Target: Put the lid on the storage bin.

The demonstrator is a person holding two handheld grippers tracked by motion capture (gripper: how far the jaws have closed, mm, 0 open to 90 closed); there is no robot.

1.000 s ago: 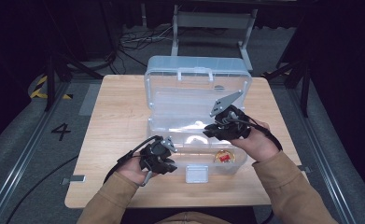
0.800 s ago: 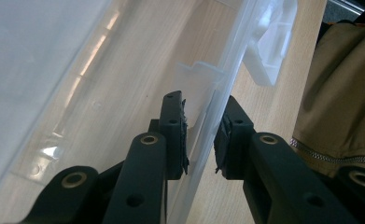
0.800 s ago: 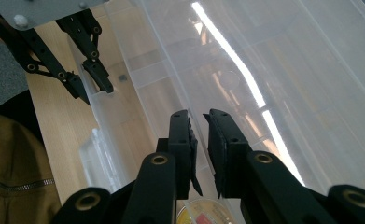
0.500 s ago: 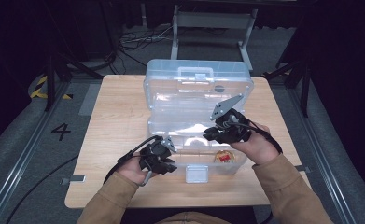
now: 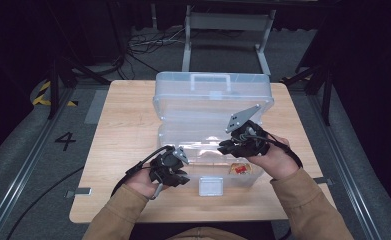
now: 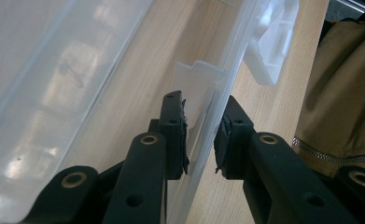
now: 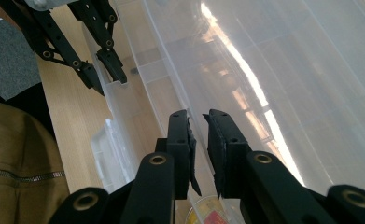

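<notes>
A clear plastic carry box (image 5: 213, 100) stands open on the wooden table (image 5: 128, 125), its handle edge at the far side. My left gripper (image 5: 182, 172) straddles the box's front wall (image 6: 203, 107) near the left corner, one pad inside and one outside, pressed on it; it also shows across the box from the right gripper (image 7: 103, 74). My right gripper (image 5: 226, 147) reaches over the box's right half, its jaws nearly together on the edge of a clear panel (image 7: 180, 79); lid or inner tray, I cannot tell. A small red and yellow packet (image 5: 239, 169) lies inside, under that gripper.
A white latch (image 5: 210, 186) hangs at the middle of the box's front wall. A metal frame (image 5: 228, 30) and cables stand on the floor beyond the table. Bare wood lies left of the box. Tan sleeves (image 5: 308, 205) come in from the near edge.
My right gripper has come slightly toward the person, and the box's far handle edge has sunk a little in the picture. The left gripper has stayed on the front wall.
</notes>
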